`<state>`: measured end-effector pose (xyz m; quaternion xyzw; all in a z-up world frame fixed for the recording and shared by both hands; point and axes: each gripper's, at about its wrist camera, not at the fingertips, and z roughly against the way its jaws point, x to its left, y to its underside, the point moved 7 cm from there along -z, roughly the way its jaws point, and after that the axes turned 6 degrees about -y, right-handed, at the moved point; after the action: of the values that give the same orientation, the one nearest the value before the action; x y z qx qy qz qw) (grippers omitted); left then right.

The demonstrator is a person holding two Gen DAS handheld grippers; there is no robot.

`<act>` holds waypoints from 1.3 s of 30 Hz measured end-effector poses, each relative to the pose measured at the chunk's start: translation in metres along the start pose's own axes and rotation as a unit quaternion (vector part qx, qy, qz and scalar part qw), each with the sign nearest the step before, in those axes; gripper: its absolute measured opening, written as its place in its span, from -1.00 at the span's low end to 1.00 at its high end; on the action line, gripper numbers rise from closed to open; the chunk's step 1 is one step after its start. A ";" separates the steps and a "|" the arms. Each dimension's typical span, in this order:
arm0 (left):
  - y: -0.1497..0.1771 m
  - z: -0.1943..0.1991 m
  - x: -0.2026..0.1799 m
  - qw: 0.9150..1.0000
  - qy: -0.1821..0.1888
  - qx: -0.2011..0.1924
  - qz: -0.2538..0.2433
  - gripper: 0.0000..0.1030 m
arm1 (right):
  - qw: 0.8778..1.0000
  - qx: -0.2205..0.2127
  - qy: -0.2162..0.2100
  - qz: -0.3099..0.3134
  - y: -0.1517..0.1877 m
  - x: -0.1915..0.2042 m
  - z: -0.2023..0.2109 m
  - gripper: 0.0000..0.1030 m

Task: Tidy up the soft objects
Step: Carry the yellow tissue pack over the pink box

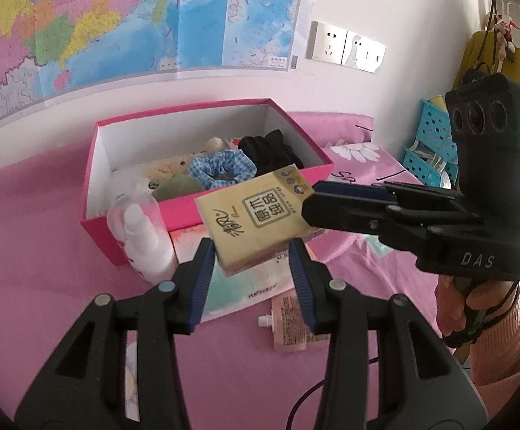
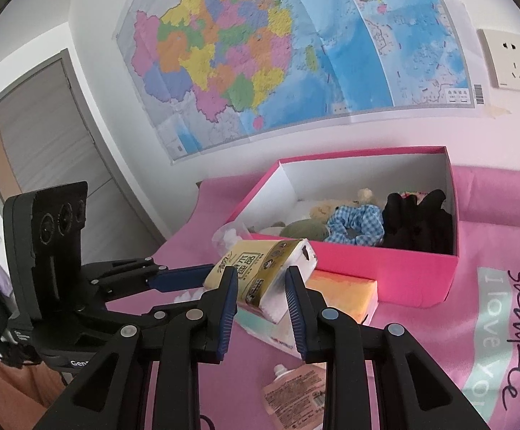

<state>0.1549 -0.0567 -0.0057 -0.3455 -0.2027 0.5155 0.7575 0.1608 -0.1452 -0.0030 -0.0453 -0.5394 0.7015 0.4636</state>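
Your right gripper (image 2: 260, 283) clamps its ribbed blue pads on the white end of a yellow tissue pack (image 1: 251, 220), a soft, glossy plastic-wrapped block held tilted in the air just in front of the pink box (image 1: 141, 215). Your left gripper (image 1: 249, 276) hangs spread wide beneath the pack's near end, its pads apart from the wrapping. That rigid pink cardboard shoebox, white inside, sits lidless on the pink bedsheet (image 1: 45, 251) and holds a crinkled blue gingham scrunchie (image 1: 220, 168), a bundle of black fabric (image 1: 270, 150), a green plush shape (image 1: 177, 186) and fuzzy beige plush (image 1: 174, 168). Beside the box stand a translucent plastic bottle (image 1: 145, 236) and a flat orange-and-white pack (image 2: 346, 294); a peach spouted pouch (image 1: 292, 319) lies flat nearby.
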 end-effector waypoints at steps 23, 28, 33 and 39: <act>-0.035 -0.013 0.012 1.000 -0.020 -0.019 -0.004 -0.14 | 1.000 -0.013 0.004 -0.008 -0.031 -0.016 -0.011 -0.46; -0.040 -0.015 0.015 1.000 -0.022 -0.021 -0.003 -0.14 | 1.000 -0.012 0.005 -0.009 -0.035 -0.018 -0.014 -0.46; -0.043 -0.018 0.017 0.999 -0.023 -0.022 -0.001 -0.14 | 1.000 -0.011 0.006 -0.009 -0.039 -0.021 -0.017 -0.46; -0.048 -0.020 0.019 0.999 -0.025 -0.024 0.001 -0.13 | 1.000 -0.011 0.008 -0.007 -0.044 -0.024 -0.020 -0.46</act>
<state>0.2063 -0.0562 0.0144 -0.3508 -0.2334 0.5198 0.7431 0.2120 -0.1476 0.0131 -0.0518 -0.5436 0.6919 0.4724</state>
